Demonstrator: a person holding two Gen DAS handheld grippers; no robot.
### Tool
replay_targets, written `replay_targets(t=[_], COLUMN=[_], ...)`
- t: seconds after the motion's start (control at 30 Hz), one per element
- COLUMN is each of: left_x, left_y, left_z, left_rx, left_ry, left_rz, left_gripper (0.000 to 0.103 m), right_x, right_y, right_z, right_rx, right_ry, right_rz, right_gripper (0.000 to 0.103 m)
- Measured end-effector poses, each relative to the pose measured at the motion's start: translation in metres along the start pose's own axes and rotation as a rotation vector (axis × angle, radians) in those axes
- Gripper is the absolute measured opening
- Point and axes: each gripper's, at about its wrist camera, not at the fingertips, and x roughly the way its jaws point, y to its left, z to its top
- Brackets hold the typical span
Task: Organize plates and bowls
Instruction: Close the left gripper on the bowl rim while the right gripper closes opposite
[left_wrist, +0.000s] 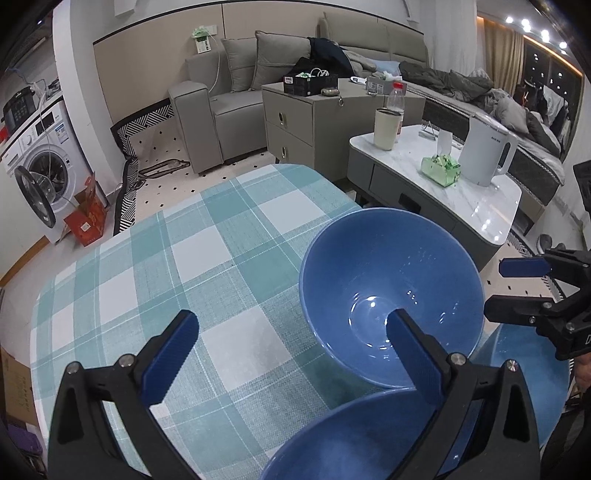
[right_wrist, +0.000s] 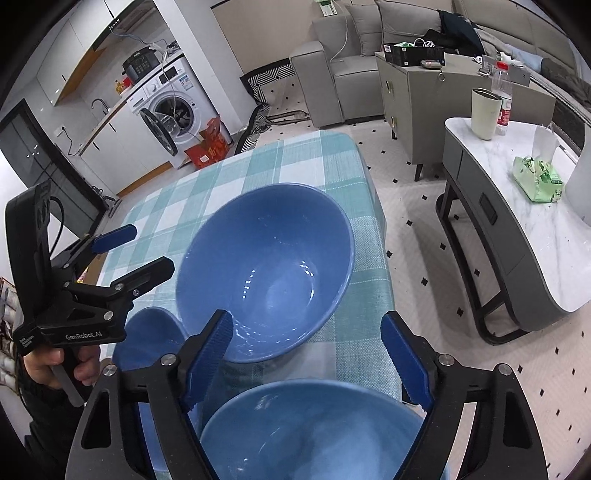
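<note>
Two blue bowls stand on a teal checked tablecloth (left_wrist: 229, 236). In the left wrist view the far bowl (left_wrist: 369, 280) is deep and glossy, and the near bowl (left_wrist: 351, 443) fills the bottom edge. My left gripper (left_wrist: 291, 332) is open, with one finger on the cloth side and the other over the far bowl's inside. My right gripper (left_wrist: 496, 291) shows at the right. In the right wrist view my right gripper (right_wrist: 306, 332) is open above the near bowl (right_wrist: 314, 424), just short of the far bowl (right_wrist: 266, 266). A blue plate (right_wrist: 147, 339) lies under them, beside the left gripper (right_wrist: 151, 249).
A marble-topped coffee table (left_wrist: 480, 206) to the right carries a white kettle (left_wrist: 487, 147), a cream cup (left_wrist: 386, 127) and a green tissue pack (left_wrist: 441, 170). Behind are a grey cabinet (left_wrist: 306, 122), a sofa and a washing machine (left_wrist: 44, 158). The table edge drops off just past the bowls (right_wrist: 380, 221).
</note>
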Motion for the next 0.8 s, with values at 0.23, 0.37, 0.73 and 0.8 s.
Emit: replay_targets(t=[0.23,0.37,0.73,0.8], left_x=[0.017,0.027,0.045,0.047], left_y=[0.0,0.003,0.001,0.001], left_z=[0.005,0.005,0.003,0.002], left_rx=[0.013,-0.001,0.005,0.004], left_ry=[0.044,0.075,0.121,0.129], left_rz=[0.002,-0.018,-0.068,-0.077], left_gripper=[0.094,0.083,0.048,0.043], right_x=[0.014,0.021,0.037,0.038], right_y=[-0.005,-0.009,-0.014,-0.013], right_z=[0.006,0.008,0.009,0.009], right_rx=[0.012,0.02,0.027,0.023], right_ry=[0.019,0.031,0.06,0.065], right_rz=[-0.008,-0.009,0.001,0.001], right_gripper=[0.076,0.071,0.058,0.055])
